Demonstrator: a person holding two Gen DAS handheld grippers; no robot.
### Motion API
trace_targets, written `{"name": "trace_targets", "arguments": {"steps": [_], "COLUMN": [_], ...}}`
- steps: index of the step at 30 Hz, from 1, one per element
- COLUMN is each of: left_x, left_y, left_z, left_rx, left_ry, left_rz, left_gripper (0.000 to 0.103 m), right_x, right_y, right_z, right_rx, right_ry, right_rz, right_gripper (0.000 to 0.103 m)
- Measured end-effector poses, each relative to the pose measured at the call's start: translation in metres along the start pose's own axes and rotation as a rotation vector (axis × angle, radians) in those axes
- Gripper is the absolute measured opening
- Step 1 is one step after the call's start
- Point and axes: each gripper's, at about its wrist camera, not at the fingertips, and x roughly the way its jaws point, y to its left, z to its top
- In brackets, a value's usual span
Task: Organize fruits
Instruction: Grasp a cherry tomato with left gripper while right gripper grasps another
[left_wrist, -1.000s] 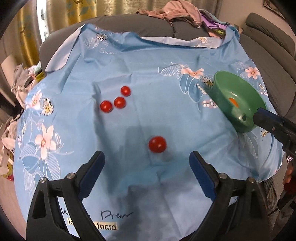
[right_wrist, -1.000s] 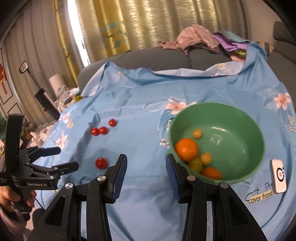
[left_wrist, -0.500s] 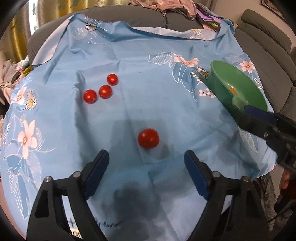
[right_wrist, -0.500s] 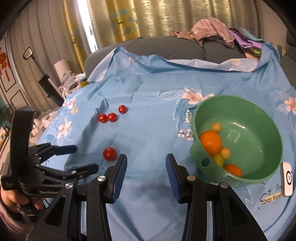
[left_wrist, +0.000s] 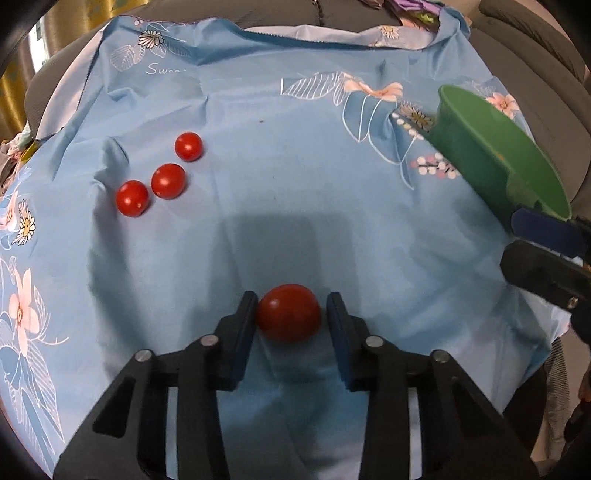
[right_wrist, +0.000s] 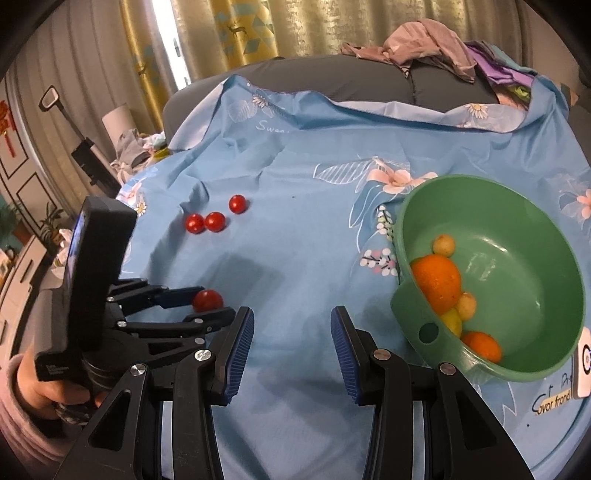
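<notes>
A red tomato (left_wrist: 289, 312) lies on the blue flowered cloth (left_wrist: 295, 206) between the fingers of my left gripper (left_wrist: 291, 314). The left pad touches it and a thin gap shows at the right pad. The tomato also shows in the right wrist view (right_wrist: 207, 300). Three smaller red tomatoes (left_wrist: 168, 181) lie in a row at the left, also in the right wrist view (right_wrist: 214, 221). A green bowl (right_wrist: 535, 369) holds oranges (right_wrist: 437, 282) and small yellow fruits. My right gripper (right_wrist: 291, 325) is open and empty, left of the bowl.
A grey sofa (right_wrist: 332, 81) with piled clothes (right_wrist: 424, 48) lies behind the cloth. A small white device (right_wrist: 583, 365) sits by the bowl's right rim. The cloth's near edge drops off at the right in the left wrist view (left_wrist: 546, 332). Curtains hang behind.
My left gripper has moved forward and down around the tomato and its fingers have narrowed onto it. The right gripper has shifted left, so the bowl sits further right in its view.
</notes>
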Motion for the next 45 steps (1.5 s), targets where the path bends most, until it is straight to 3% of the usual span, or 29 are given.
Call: {"name": "trace_targets", "arguments": {"steps": [10, 26, 37, 45], "left_x": [-0.012, -0.078, -0.08, -0.076], "left_y": [0.024, 0.093, 0.126, 0.138], "left_z": [0.0, 0.008, 0.003, 0.004], "left_rx": [-0.072, -0.189, -0.242, -0.256], "left_ry": [-0.03, -0.208, -0.23, -0.232], "left_rz": [-0.032, -0.007, -0.006, -0.013], "left_gripper": [0.032, 0.032, 0.032, 0.032], "right_x": [0.011, 0.046, 0.099, 0.145], "right_y": [0.004, 0.039, 0.059, 0.082], "right_z": [0.003, 0.026, 0.058, 0.08], "right_rx": [-0.011, -0.074, -0.071, -0.124], "right_ry": [0.017, 0.049, 0.097, 0.148], "right_rz": [0.007, 0.053, 0.14, 0.149], "right_gripper": [0.044, 0.044, 0.044, 0.044]}}
